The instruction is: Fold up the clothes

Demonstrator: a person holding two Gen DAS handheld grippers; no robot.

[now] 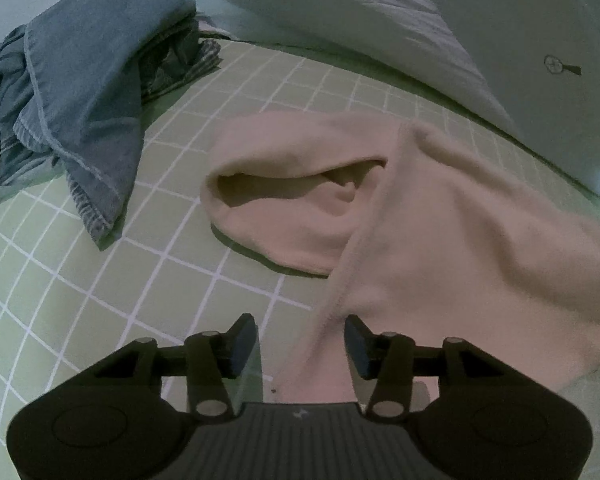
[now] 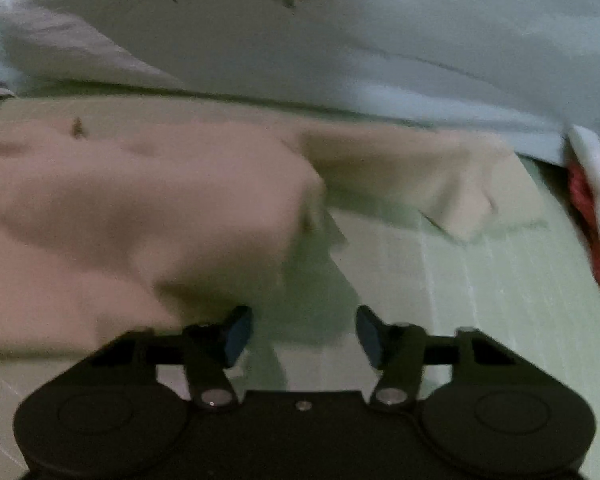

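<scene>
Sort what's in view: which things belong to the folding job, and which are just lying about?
In the job:
pink garment
left gripper, open, garment edge between its fingers
right gripper, open

Lying about:
blue-grey clothes pile
green grid mat
pale printed bedding

home bedroom | carrot-print bedding (image 2: 380,40) | clothes pile (image 1: 80,92) | green grid mat (image 1: 100,300)

A green mat (image 1: 100,280) with a white grid carries a pink garment (image 1: 300,208), spread and partly rumpled, and well apart a heap of blue-grey clothes (image 1: 80,92). A pale printed sheet (image 1: 460,20) borders its far edge.
</scene>
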